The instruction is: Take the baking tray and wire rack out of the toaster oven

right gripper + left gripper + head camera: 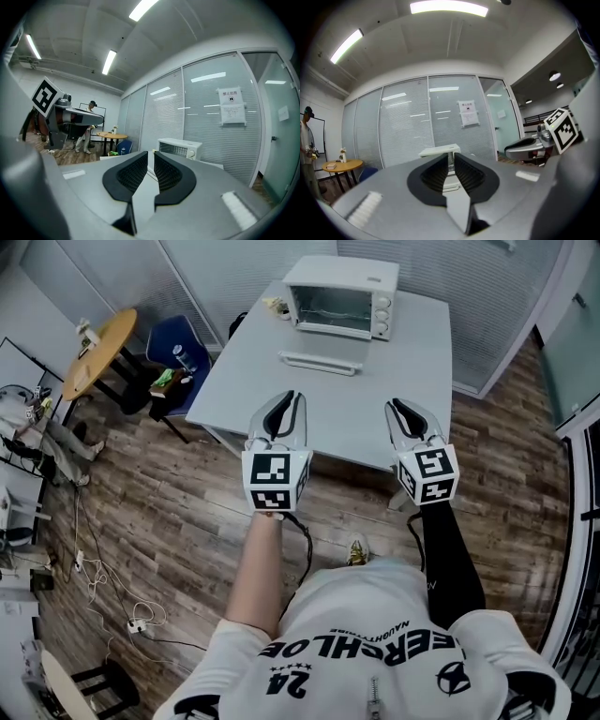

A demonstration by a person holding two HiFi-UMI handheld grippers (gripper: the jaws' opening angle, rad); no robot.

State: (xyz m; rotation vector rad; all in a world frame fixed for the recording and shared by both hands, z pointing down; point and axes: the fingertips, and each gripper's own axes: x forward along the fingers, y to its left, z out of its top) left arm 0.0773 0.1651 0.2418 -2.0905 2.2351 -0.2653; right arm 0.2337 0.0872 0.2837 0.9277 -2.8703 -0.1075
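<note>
Seen from over the shoulder, the left gripper (286,399) and right gripper (398,409) hover level at the near edge of the grey table (412,362), well short of the toaster oven (342,296) at its far end. I'd carry both straight to the oven mouth and open them only there. The left gripper view shows its jaws pinched nearly together on nothing. The right gripper view shows the same narrow, empty slit, and inside the oven a wire grid, likely the wire rack (174,149); the baking tray I can't make out.
</note>
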